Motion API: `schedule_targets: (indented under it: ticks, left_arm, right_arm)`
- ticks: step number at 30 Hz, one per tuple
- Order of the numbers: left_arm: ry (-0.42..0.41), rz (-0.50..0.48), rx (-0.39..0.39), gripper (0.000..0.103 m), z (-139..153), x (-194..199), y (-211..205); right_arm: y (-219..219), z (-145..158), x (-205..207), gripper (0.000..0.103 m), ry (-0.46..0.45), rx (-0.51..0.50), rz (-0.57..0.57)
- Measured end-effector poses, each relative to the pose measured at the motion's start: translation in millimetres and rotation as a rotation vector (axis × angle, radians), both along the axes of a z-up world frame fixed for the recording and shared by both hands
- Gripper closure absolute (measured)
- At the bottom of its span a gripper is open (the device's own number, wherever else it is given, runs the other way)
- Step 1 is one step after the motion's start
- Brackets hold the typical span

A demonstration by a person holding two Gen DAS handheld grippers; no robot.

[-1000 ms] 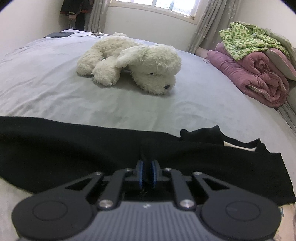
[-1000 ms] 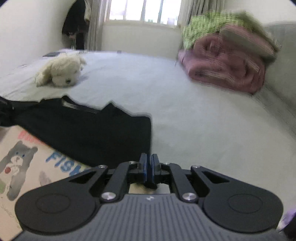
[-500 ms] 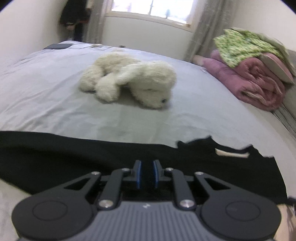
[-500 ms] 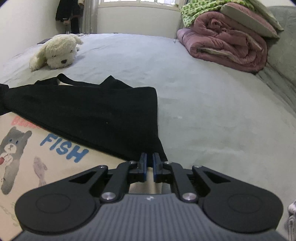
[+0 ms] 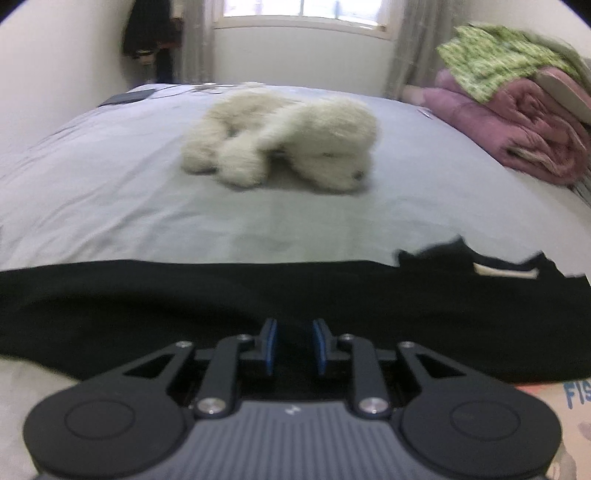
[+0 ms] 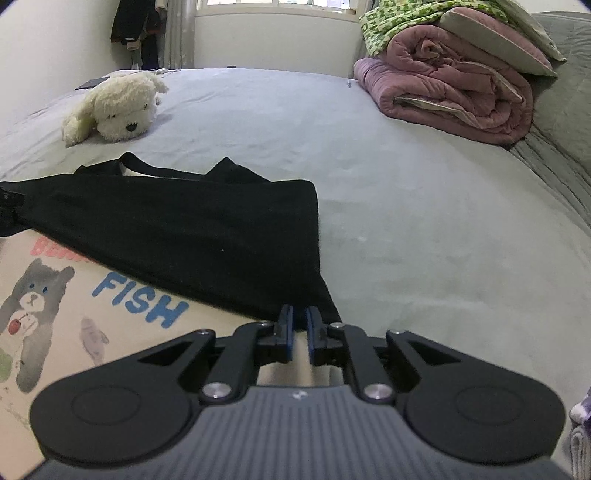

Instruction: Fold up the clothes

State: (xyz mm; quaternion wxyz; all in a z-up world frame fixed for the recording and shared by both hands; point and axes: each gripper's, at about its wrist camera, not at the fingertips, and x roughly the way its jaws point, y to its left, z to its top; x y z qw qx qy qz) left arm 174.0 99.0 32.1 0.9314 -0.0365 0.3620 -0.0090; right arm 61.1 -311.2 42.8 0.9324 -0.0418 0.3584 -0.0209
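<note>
A T-shirt lies on the grey bed sheet (image 6: 424, 221). Its black part (image 6: 207, 236) is folded across the cream front with a bear and the word FISH (image 6: 74, 332). In the left wrist view the black fold (image 5: 147, 306) spans the whole width. My left gripper (image 5: 294, 345) hovers low over it; its jaws are opening, and black cloth shows in the gap without being pressed. My right gripper (image 6: 299, 332) sits at the fold's near right corner. Its blue pads stand a narrow gap apart with nothing pinched between them.
A white plush dog (image 5: 288, 140) (image 6: 118, 107) lies beyond the shirt. A rolled pink quilt (image 6: 454, 92) with a green patterned garment (image 6: 399, 18) on top is stacked at the far right. A dark flat device (image 5: 125, 98) lies at the bed's far left corner.
The left jaws were shut on the black cloth and now stand apart. The left view has shifted slightly, with the plush dog more central. The right jaws went from shut to a narrow gap.
</note>
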Motion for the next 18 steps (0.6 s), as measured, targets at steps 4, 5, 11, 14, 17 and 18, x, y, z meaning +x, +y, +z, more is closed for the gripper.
schedule_targets:
  ticks: [4, 5, 11, 14, 17, 18]
  left_arm:
    - [0.011, 0.127, -0.086, 0.08, 3.4, -11.4, 57.3]
    - [0.011, 0.161, -0.103, 0.08, 3.8, -14.9, 73.0]
    - [-0.012, 0.402, -0.141, 0.08, 14.7, -37.8, 170.7]
    - [-0.043, 0.478, -0.128, 0.079, 23.6, -50.6, 205.0]
    - [-0.068, 0.546, -0.143, 0.074, 28.0, -65.0, 229.8]
    - [-0.068, 0.561, -0.15, 0.072, 26.3, -67.0, 234.5]
  right_arm:
    - [2.7, 3.0, -1.5, 0.09, -0.008, 0.001, 0.007]
    - [3.6, 3.5, -1.9, 0.09, -0.009, 0.0, 0.01]
    - [13.0, 3.1, -3.3, 0.089, -0.013, -0.031, 0.034]
    - [17.8, 2.5, -4.1, 0.089, -0.016, -0.054, 0.047]
    - [20.7, 1.7, -4.0, 0.089, -0.015, -0.06, 0.052]
    - [21.3, 1.4, -4.1, 0.089, -0.014, -0.059, 0.053]
